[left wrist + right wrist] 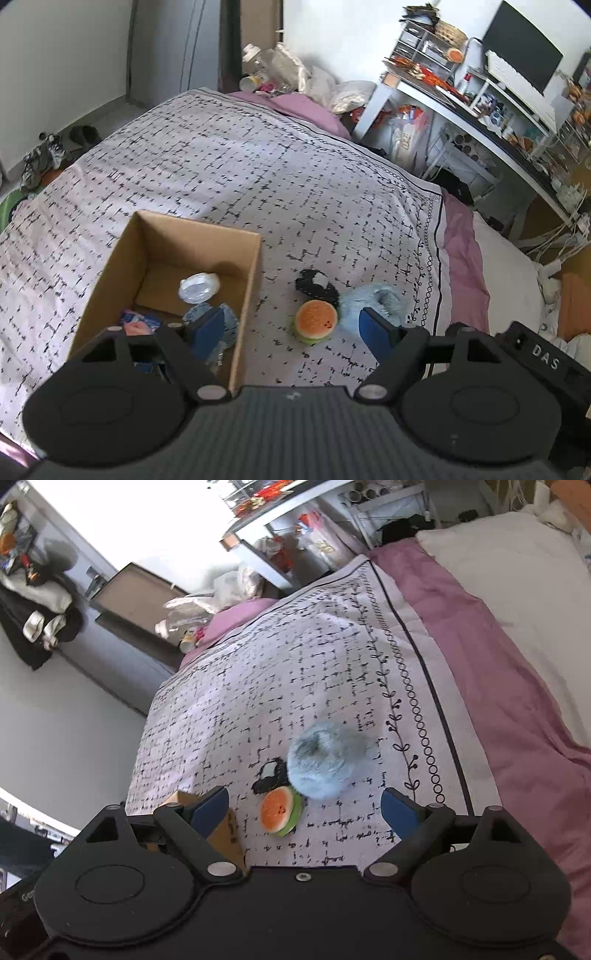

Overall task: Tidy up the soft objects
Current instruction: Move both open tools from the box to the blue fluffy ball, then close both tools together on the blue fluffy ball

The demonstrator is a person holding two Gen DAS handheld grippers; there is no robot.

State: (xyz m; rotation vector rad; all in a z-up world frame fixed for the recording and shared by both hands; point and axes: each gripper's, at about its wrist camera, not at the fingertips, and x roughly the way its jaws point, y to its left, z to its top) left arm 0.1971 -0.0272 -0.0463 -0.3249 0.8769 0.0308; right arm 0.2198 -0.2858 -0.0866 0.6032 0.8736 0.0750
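Observation:
An open cardboard box (pixel 243 295) stands on the bed and holds a clear plastic bundle (pixel 199 287), a blue cloth and a pink-and-blue item (pixel 138 323). Right of it lie a burger plush (pixel 316 320), a black-and-white soft item (pixel 317 288) and a fluffy light-blue plush (pixel 373 301). My left gripper (pixel 293 330) is open and empty, above the box's right wall and the burger. In the right wrist view the burger plush (pixel 277 809), the black-and-white item (pixel 271 775) and the blue plush (pixel 325 764) lie ahead of my open, empty right gripper (pixel 304 810); a box corner (pixel 225 830) shows by its left finger.
The bed carries a white black-patterned blanket (pixel 240 177) over a pink sheet (pixel 461 236). A cluttered white desk (pixel 480 110) with a monitor stands to the right. Bags and bottles are piled at the bed's far end (pixel 280 70). Shoes (pixel 40 158) lie on the floor at left.

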